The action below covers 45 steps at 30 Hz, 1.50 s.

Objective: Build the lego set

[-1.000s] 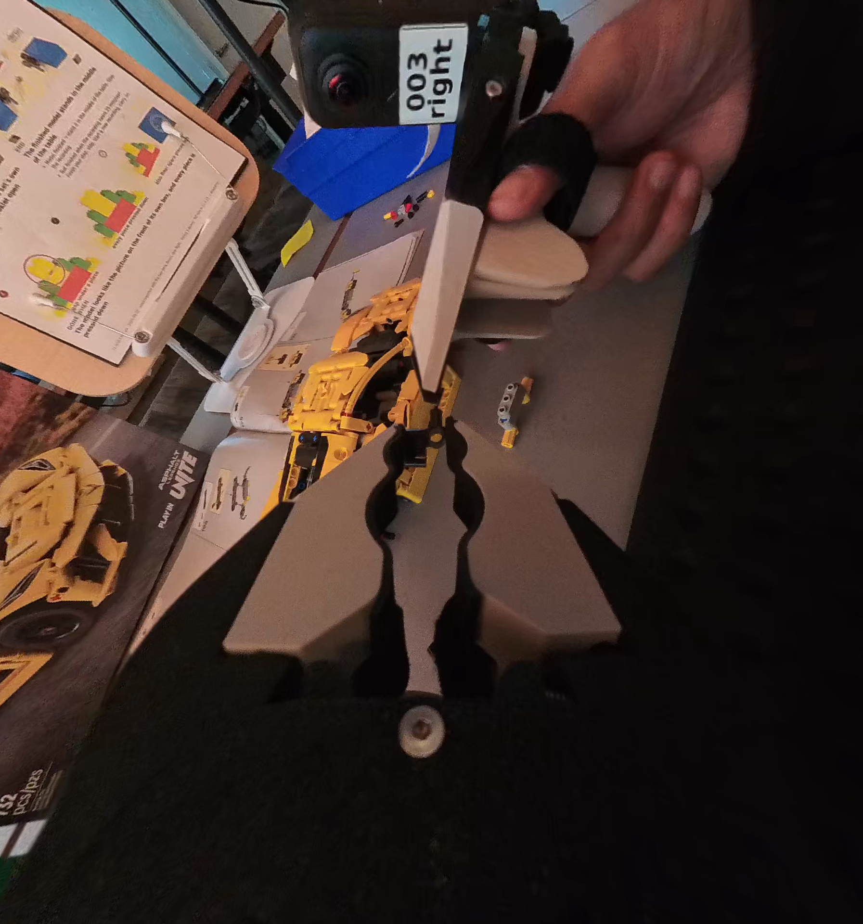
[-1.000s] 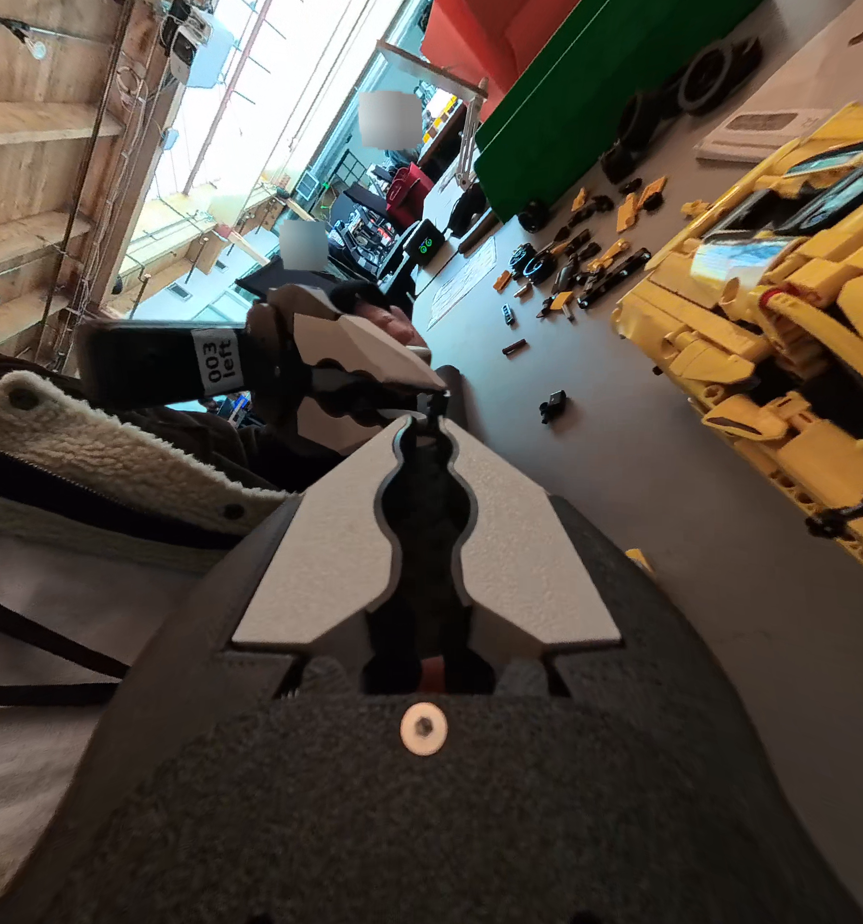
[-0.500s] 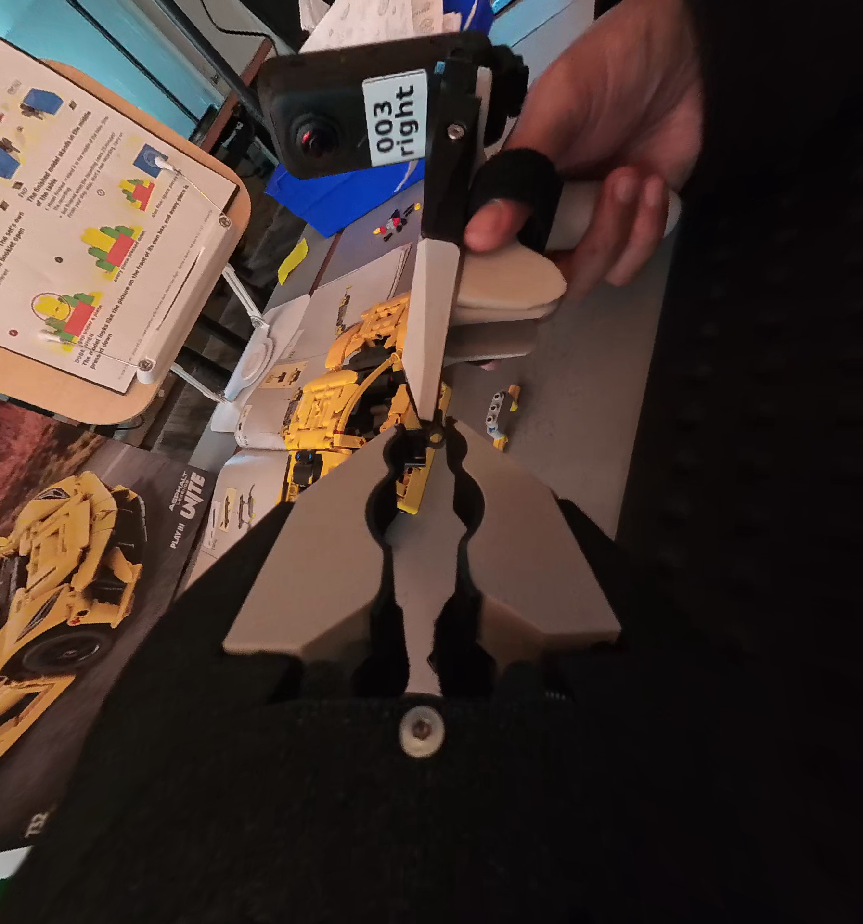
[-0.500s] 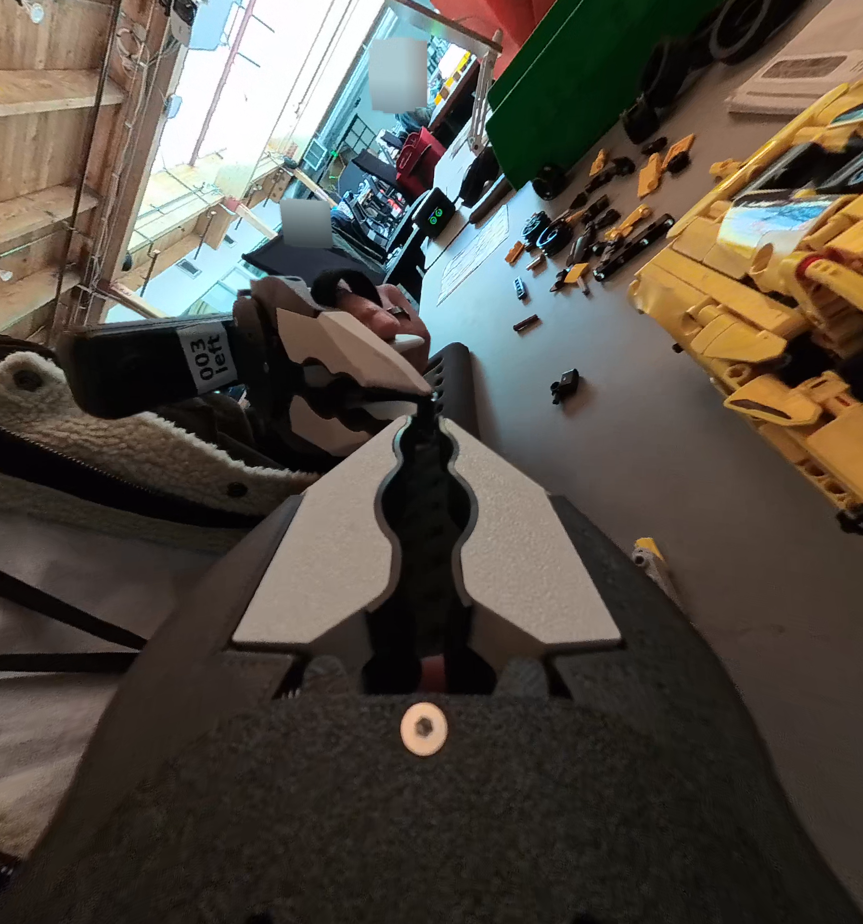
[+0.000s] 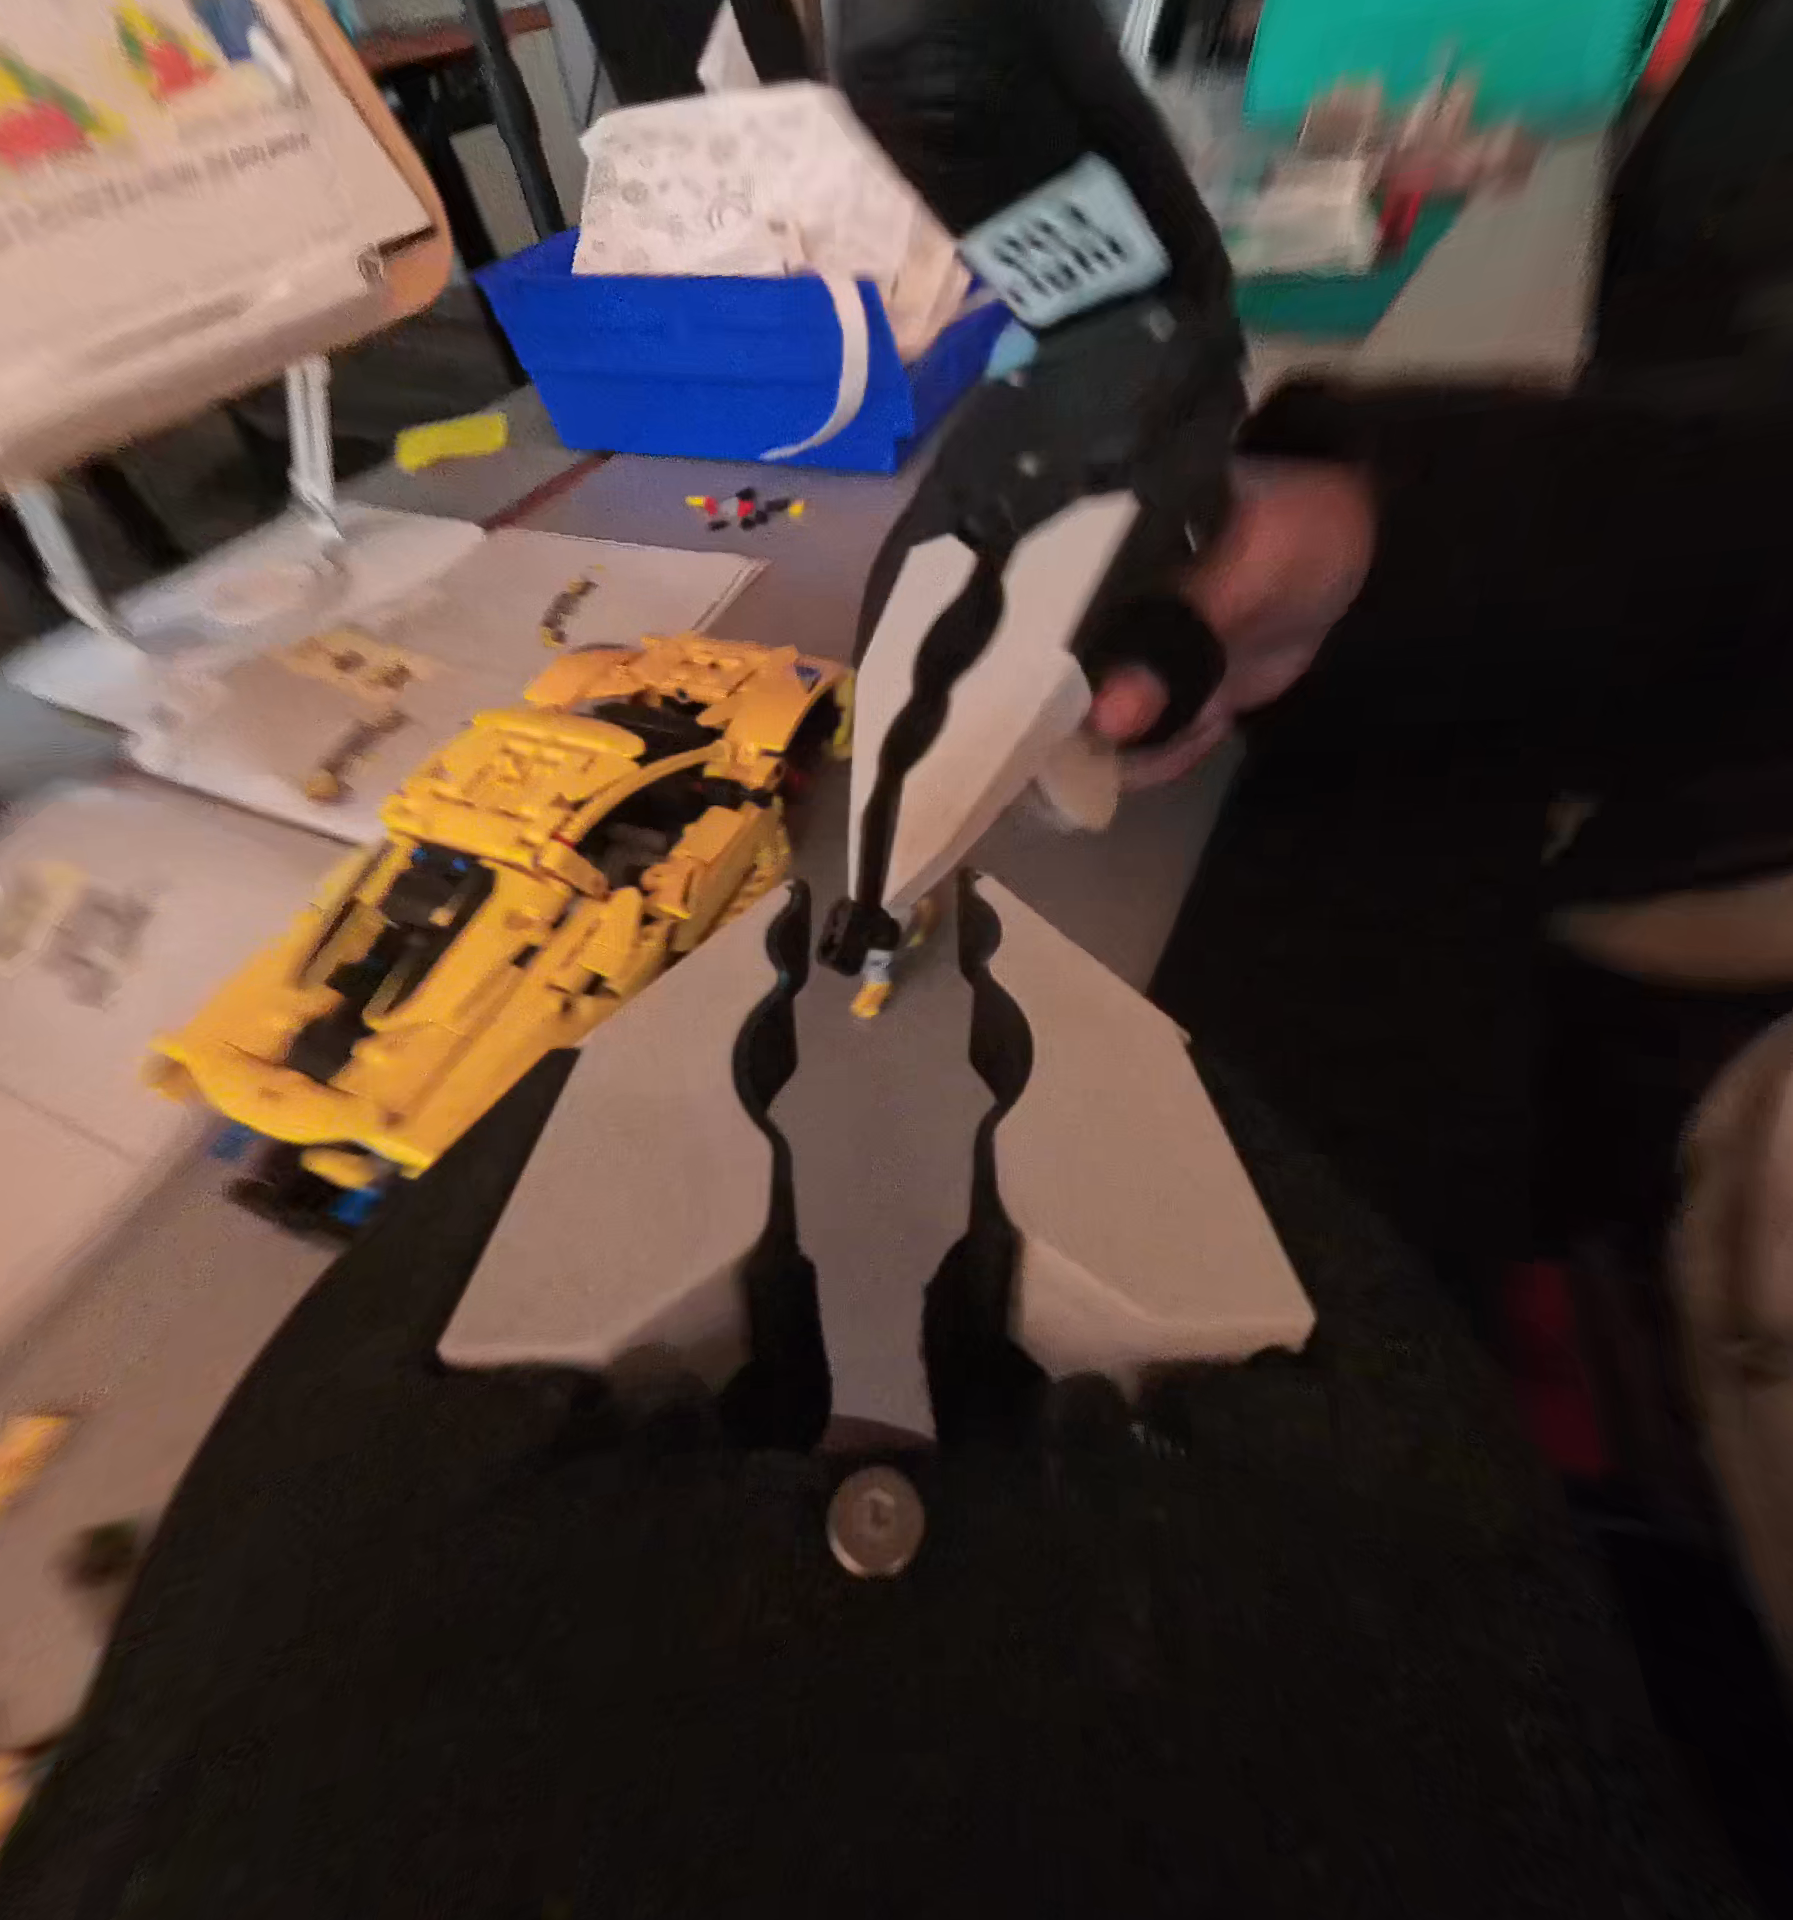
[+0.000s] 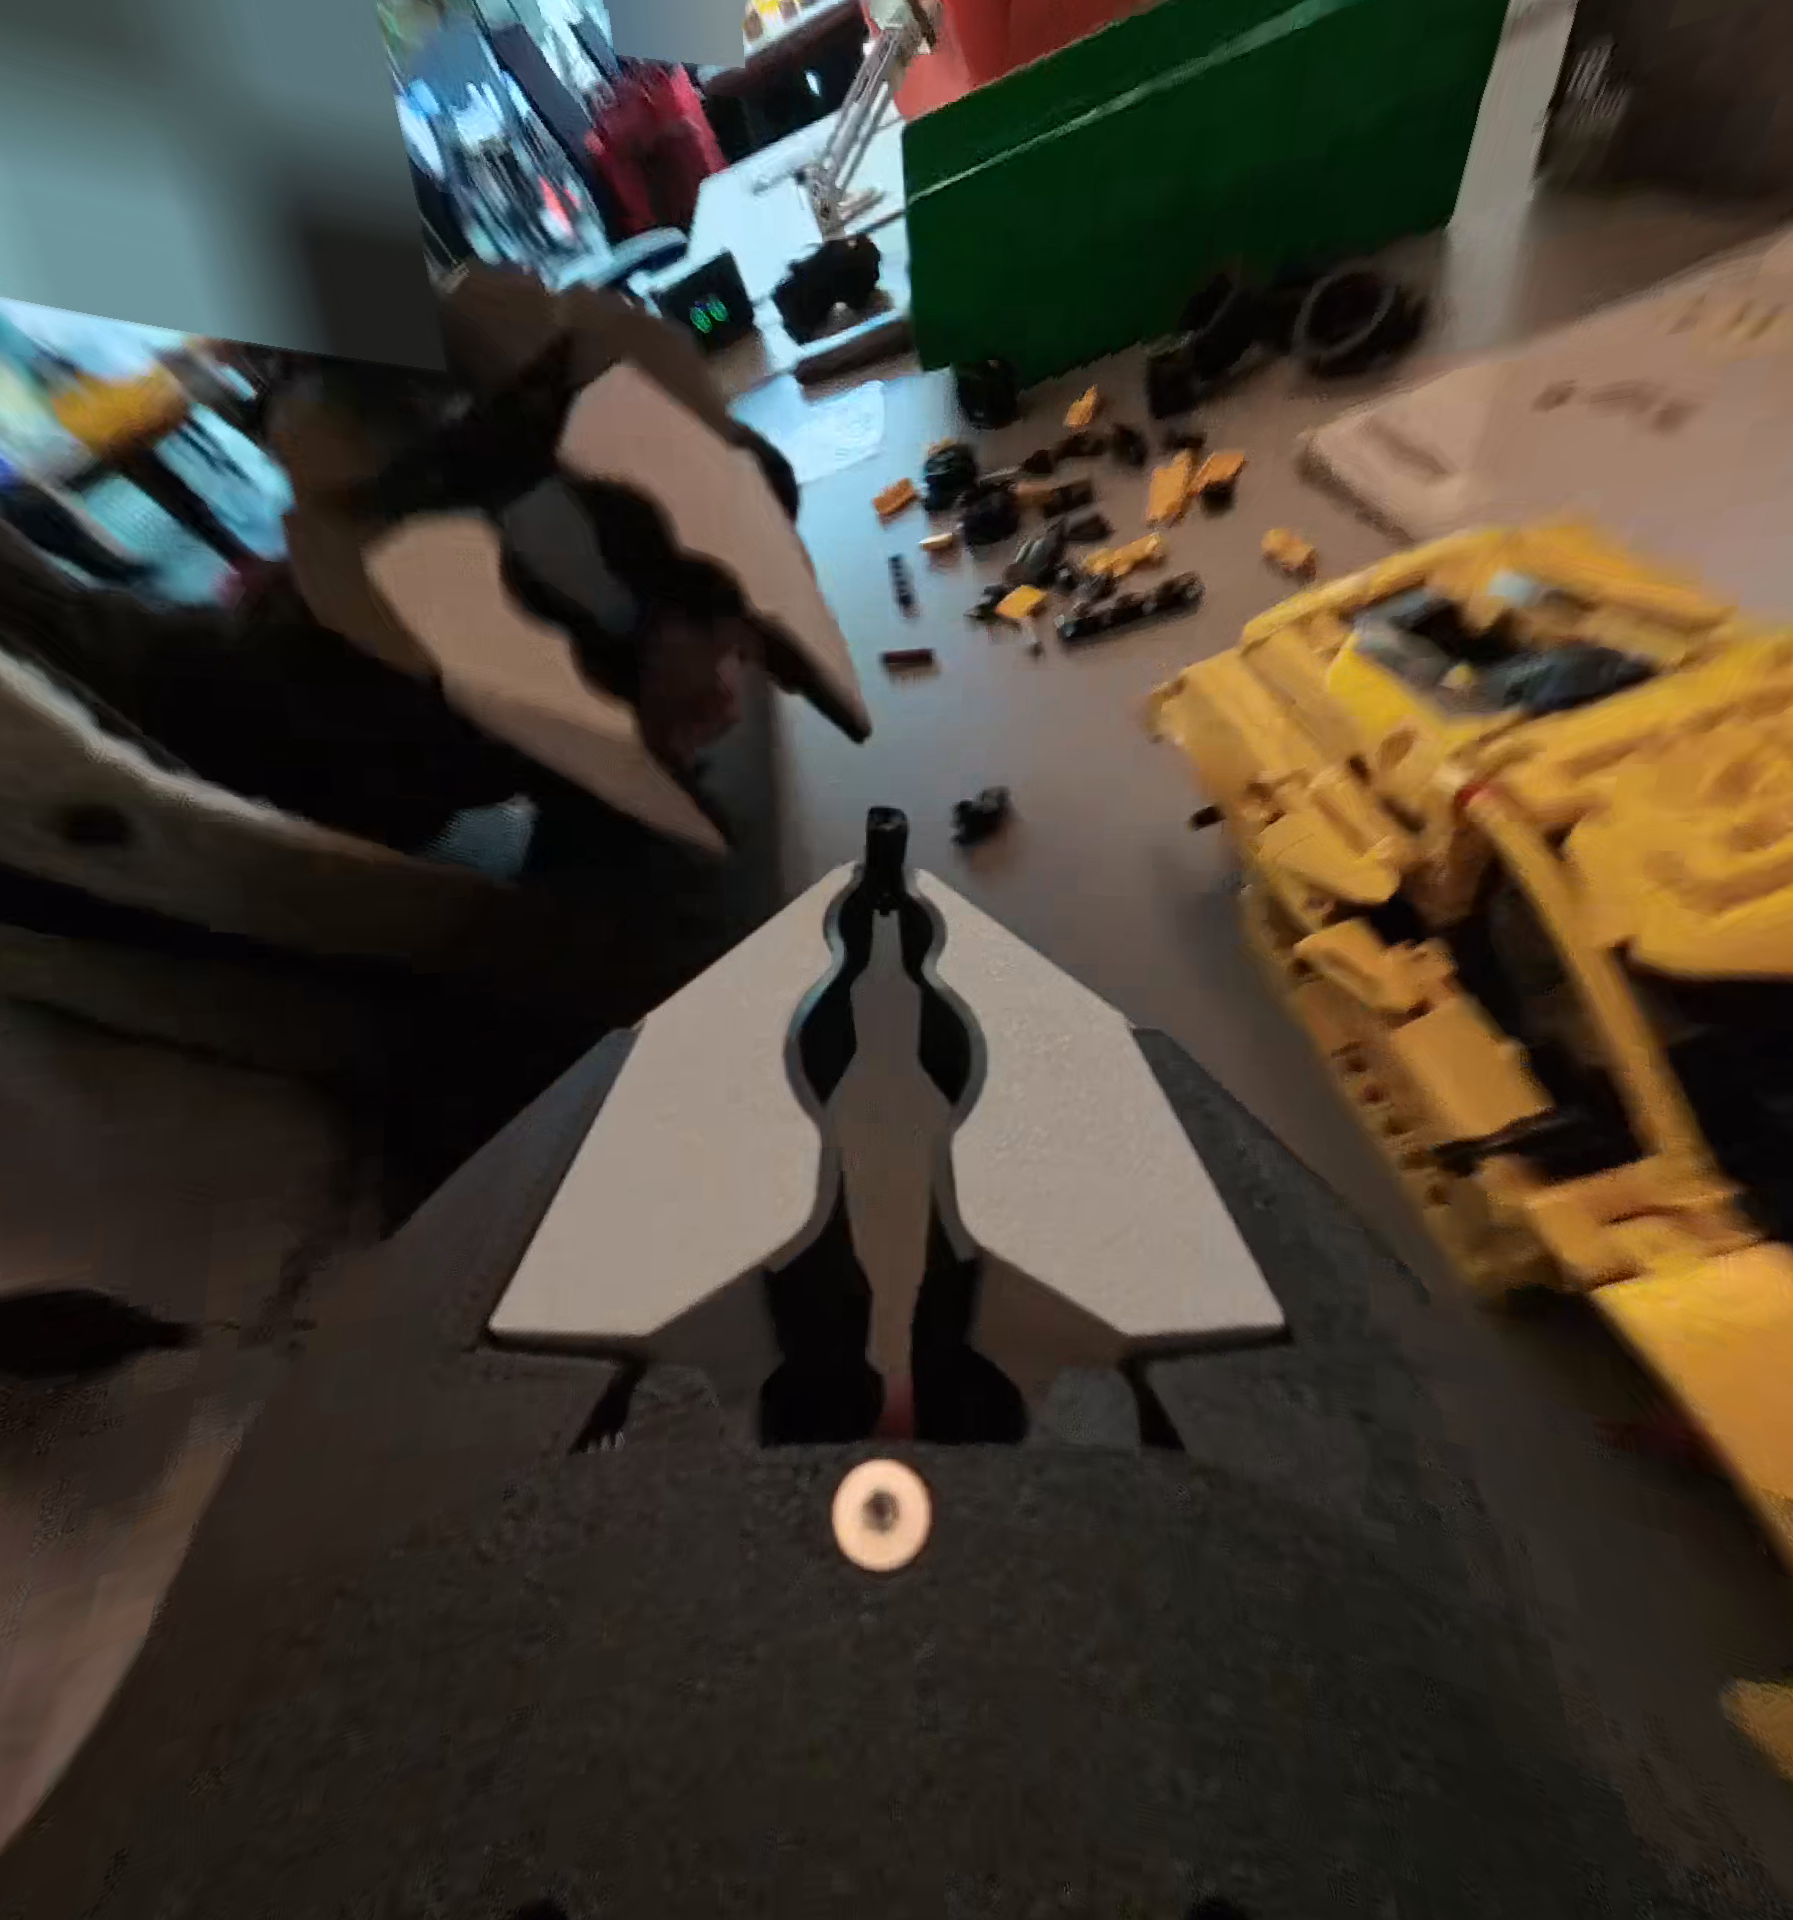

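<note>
Black, a small stubby plastic connector piece (image 6: 885, 844) is pinched at the right gripper (image 6: 884, 883) tips, its axis pointing forward; the left gripper (image 5: 876, 914), jaws spread and empty, sits opposite; the yellow brick-built car (image 6: 1494, 883) lies to the right gripper's right, near.

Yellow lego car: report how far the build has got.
Done: the yellow brick-built car has its body largely assembled on the grey table.
In hand: the right gripper pinches a small black pin piece; the left gripper is open.
Left: loose black and orange pieces and black tyres lie unused.
</note>
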Available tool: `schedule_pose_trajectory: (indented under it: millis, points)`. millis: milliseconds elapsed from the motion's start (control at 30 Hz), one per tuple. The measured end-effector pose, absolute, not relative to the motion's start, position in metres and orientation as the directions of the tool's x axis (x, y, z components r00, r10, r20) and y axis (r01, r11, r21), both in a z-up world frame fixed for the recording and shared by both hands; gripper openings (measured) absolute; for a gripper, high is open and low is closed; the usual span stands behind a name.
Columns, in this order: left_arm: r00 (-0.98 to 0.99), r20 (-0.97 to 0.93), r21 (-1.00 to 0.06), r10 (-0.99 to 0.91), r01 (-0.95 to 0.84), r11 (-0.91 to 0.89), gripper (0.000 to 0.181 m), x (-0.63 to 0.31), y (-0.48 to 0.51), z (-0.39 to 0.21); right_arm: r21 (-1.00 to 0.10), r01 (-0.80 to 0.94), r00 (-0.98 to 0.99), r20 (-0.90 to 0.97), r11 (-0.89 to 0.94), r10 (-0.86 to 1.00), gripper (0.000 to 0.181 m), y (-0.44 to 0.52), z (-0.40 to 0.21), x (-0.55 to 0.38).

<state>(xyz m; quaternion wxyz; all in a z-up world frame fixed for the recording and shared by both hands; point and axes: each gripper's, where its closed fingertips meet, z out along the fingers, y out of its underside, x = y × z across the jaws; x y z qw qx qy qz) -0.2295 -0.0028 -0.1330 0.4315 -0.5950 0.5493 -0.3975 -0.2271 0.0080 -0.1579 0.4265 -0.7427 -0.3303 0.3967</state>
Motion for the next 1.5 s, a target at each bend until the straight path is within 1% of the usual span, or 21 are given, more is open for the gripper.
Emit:
schedule_pose_trajectory:
  millis: [67,133,167,200,300,333,367,467,567,733,800,867,933,1000,1067,1133,1233,1300,1367,1400,1500]
  points:
    - [0.013,0.282,-0.93,-0.959,-0.242,-0.277,0.031,-0.232,-0.004,-0.127,-0.946,0.281,0.49,-0.007,-0.165,0.872,0.003,0.007,-0.15,-0.226]
    - [-0.089,0.486,-0.863,-0.87,-0.206,-0.461,0.032,-0.236,-0.006,-0.122,-0.916,0.385,0.482,0.303,0.111,0.822,0.003,0.004,-0.137,-0.226]
    - [-0.125,0.548,-0.831,-0.827,-0.195,-0.521,0.032,-0.238,-0.006,-0.121,-0.886,0.419,0.496,0.407,0.199,0.767,0.003,0.006,-0.133,-0.224]
    - [-0.136,0.603,-0.794,-0.786,-0.19,-0.577,0.032,-0.24,-0.003,-0.122,-0.841,0.467,0.481,0.501,0.274,0.72,0.003,0.006,-0.132,-0.223]
    - [-0.171,0.718,-0.696,-0.675,-0.179,-0.695,0.038,-0.241,0.003,-0.126,-0.613,0.615,0.385,0.782,0.495,0.49,0.002,0.004,-0.125,-0.223]
    - [-0.171,0.735,-0.678,-0.656,-0.175,-0.714,0.038,-0.24,0.005,-0.127,-0.557,0.641,0.356,0.826,0.528,0.438,0.003,0.003,-0.124,-0.225]
    - [-0.185,0.741,-0.671,-0.645,-0.179,-0.72,0.039,-0.239,0.003,-0.127,-0.528,0.646,0.339,0.845,0.551,0.413,0.002,0.0,-0.123,-0.228]
    - [-0.286,0.741,-0.668,-0.608,-0.21,-0.714,0.039,-0.238,-0.014,-0.118,-0.532,0.584,0.349,0.846,0.613,0.403,0.003,-0.01,-0.112,-0.237]
    - [-0.384,0.753,-0.637,-0.534,-0.222,-0.738,0.039,-0.238,-0.025,-0.106,-0.548,0.536,0.344,0.837,0.642,0.426,0.003,-0.017,-0.111,-0.241]
    - [-0.421,0.745,-0.64,-0.518,-0.231,-0.733,0.037,-0.237,-0.032,-0.105,-0.558,0.504,0.328,0.83,0.659,0.452,0.002,-0.023,-0.112,-0.246]
    - [-0.423,0.74,-0.645,-0.522,-0.226,-0.73,0.023,-0.238,-0.031,-0.104,-0.563,0.495,0.328,0.826,0.661,0.458,0.002,-0.024,-0.111,-0.247]
    - [-0.412,0.739,-0.651,-0.534,-0.228,-0.724,0.015,-0.237,-0.031,-0.107,-0.578,0.485,0.328,0.816,0.656,0.476,0.002,-0.025,-0.112,-0.248]
    - [-0.404,0.737,-0.655,-0.542,-0.228,-0.721,0.015,-0.237,-0.03,-0.108,-0.596,0.477,0.332,0.803,0.646,0.495,0.002,-0.024,-0.114,-0.248]
    - [-0.397,0.73,-0.665,-0.556,-0.228,-0.711,0.015,-0.237,-0.029,-0.11,-0.645,0.452,0.357,0.763,0.616,0.538,0.003,-0.023,-0.115,-0.248]
    - [-0.385,0.709,-0.693,-0.591,-0.22,-0.687,0.014,-0.237,-0.028,-0.112,-0.748,0.408,0.421,0.662,0.523,0.619,0.005,-0.021,-0.116,-0.246]
    - [-0.318,0.661,-0.748,-0.679,-0.217,-0.627,0.014,-0.238,-0.02,-0.121,-0.826,0.394,0.482,0.558,0.402,0.675,0.019,-0.013,-0.116,-0.233]
    - [-0.166,0.534,-0.839,-0.829,-0.221,-0.497,0.015,-0.239,-0.001,-0.141,-0.891,0.442,0.484,0.333,0.103,0.809,0.025,0.003,-0.153,-0.203]
    - [-0.104,0.438,-0.886,-0.893,-0.22,-0.409,0.015,-0.238,0.006,-0.145,-0.862,0.502,0.485,0.208,-0.076,0.849,0.029,0.01,-0.182,-0.185]
    - [-0.067,0.349,-0.922,-0.935,-0.202,-0.33,0.015,-0.238,0.01,-0.144,-0.822,0.542,0.483,0.131,-0.178,0.866,0.029,0.011,-0.199,-0.179]
    - [-0.071,0.334,-0.929,-0.94,-0.19,-0.316,0.015,-0.238,0.01,-0.142,-0.815,0.547,0.479,0.12,-0.189,0.87,0.03,0.012,-0.203,-0.18]
    - [-0.101,0.342,-0.933,-0.934,-0.154,-0.325,0.015,-0.24,0.008,-0.136,-0.777,0.605,0.475,0.176,-0.175,0.862,0.028,0.02,-0.218,-0.177]
